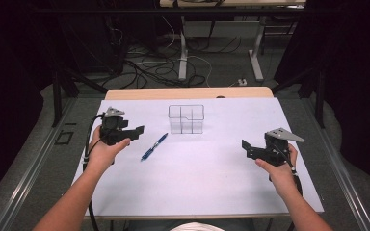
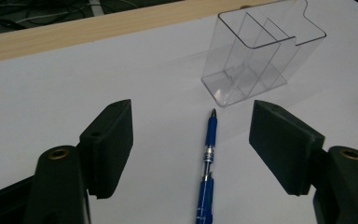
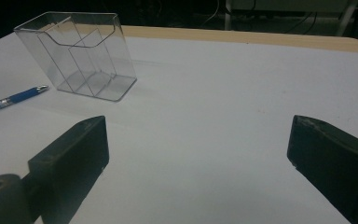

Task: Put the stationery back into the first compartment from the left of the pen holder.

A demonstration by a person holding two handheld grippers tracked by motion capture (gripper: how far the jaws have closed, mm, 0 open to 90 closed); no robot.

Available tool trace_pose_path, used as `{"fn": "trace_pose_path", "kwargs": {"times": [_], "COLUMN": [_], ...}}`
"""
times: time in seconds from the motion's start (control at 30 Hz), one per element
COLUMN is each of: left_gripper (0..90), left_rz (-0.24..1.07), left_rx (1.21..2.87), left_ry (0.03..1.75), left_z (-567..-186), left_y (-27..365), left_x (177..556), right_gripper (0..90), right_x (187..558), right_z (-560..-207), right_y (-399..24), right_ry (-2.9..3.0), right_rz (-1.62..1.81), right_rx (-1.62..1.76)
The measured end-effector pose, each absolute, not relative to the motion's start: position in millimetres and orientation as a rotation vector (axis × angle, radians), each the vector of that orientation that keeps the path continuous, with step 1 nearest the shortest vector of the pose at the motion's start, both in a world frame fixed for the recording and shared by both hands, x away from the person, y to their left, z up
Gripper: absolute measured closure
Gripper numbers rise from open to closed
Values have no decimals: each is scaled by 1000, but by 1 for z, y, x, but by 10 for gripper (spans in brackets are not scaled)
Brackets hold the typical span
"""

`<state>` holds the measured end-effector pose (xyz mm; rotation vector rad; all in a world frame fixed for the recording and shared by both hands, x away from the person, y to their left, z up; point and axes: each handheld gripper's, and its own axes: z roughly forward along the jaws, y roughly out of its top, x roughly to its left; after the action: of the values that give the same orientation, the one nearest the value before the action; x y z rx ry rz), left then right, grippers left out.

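A blue pen (image 1: 154,147) lies flat on the white mat, left of centre, its tip toward a clear plastic organiser (image 1: 186,119) with several compartments that stands upright behind it. My left gripper (image 1: 137,131) hovers just left of the pen, held in a hand. In the left gripper view its jaws stand apart on either side of the pen (image 2: 208,163), not touching it, with the organiser (image 2: 256,56) beyond. My right gripper (image 1: 245,147) is open over the mat's right side, nothing between its jaws (image 3: 196,158). Farther off I see the organiser (image 3: 81,56) and the pen (image 3: 14,99).
The white mat (image 1: 197,183) covers most of the table; a strip of wooden tabletop (image 1: 188,93) shows at the far edge. Beyond it are floor cables (image 1: 159,67) and desk legs (image 1: 256,57). Metal rails run along both sides of the table.
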<state>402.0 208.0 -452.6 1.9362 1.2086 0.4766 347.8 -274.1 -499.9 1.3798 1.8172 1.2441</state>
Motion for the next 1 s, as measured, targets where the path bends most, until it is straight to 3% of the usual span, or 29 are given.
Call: {"fn": "trace_pose_path", "kwargs": {"times": [0.37, 1.0], "left_gripper": [392, 424], "left_rz": [484, 398], "left_rx": [2126, 2286], "left_ry": [1130, 1193], "left_z": [-453, -466], "left_y": [177, 154], "left_x": [425, 468], "right_gripper": [51, 44], "right_x": [348, 348], "right_z": [-502, -505], "right_y": [-276, -278], "right_ry": [1825, 1845], "right_rz": [1252, 1241], "right_rx": [1378, 1361]}}
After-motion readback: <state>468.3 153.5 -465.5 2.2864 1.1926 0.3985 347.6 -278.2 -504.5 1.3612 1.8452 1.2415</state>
